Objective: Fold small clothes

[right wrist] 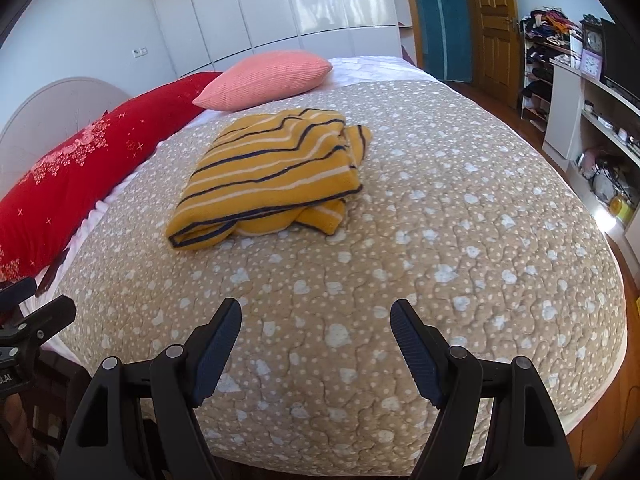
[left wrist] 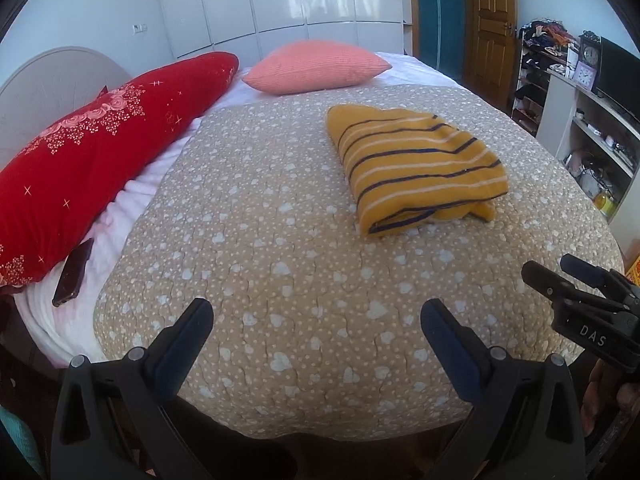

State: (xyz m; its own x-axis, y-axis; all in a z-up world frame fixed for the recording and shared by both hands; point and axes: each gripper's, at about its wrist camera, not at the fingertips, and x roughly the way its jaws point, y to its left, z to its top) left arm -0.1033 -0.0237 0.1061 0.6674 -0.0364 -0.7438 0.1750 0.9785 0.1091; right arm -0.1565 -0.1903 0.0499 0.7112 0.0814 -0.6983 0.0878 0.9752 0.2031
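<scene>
A mustard-yellow garment with dark and white stripes [left wrist: 416, 168] [right wrist: 264, 184] lies folded in a loose bundle on the beige heart-print bedspread [left wrist: 280, 240] [right wrist: 440, 220]. My left gripper [left wrist: 318, 312] hovers open over the near edge of the bed, well short of the garment, with nothing between its fingers. In the right wrist view my right gripper [right wrist: 316, 314] also stands open and empty over the near edge, the garment ahead and to its left. The right gripper's fingers [left wrist: 560, 280] show at the right edge of the left wrist view.
A long red floral pillow [left wrist: 80, 152] lies along the left side with a dark phone [left wrist: 74, 272] beside it. A pink cushion [left wrist: 316, 66] sits at the far end. White wardrobes [left wrist: 280, 0], a wooden door [left wrist: 490, 20] and cluttered shelves [left wrist: 592, 120] line the room.
</scene>
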